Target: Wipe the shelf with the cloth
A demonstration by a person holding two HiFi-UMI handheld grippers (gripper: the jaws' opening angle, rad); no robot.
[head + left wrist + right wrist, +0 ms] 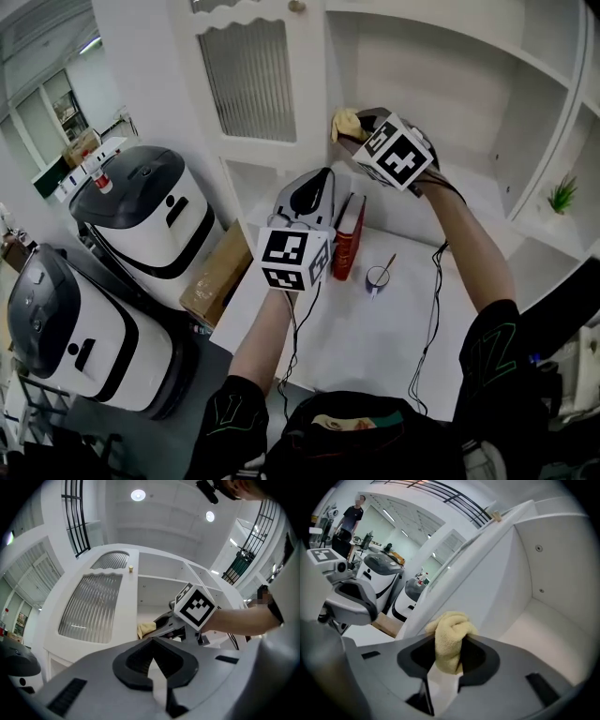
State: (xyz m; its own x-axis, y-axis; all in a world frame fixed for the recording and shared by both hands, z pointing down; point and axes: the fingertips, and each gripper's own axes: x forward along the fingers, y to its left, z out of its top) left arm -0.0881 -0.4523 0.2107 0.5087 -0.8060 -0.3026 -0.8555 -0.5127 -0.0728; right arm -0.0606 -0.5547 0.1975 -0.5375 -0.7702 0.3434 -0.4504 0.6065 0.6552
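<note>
A yellow cloth (450, 637) is bunched between the jaws of my right gripper (449, 654), which is shut on it. In the head view the cloth (347, 124) pokes out at the left end of the white shelf (469, 178), with the right gripper (361, 131) raised to the shelf's level. From the left gripper view, the cloth (146, 629) shows ahead beside the right gripper's marker cube. My left gripper (314, 192) hangs lower, above the counter, its jaws closed with nothing between them (151, 641).
On the white counter (375, 328) stand a red book (349, 239) and a small cup with a brush (377, 277). A cabinet door with ribbed glass (248, 80) is left of the shelf. Two rice cookers (141, 211) and a cardboard box (217, 272) sit at left. A small plant (561, 195) stands right.
</note>
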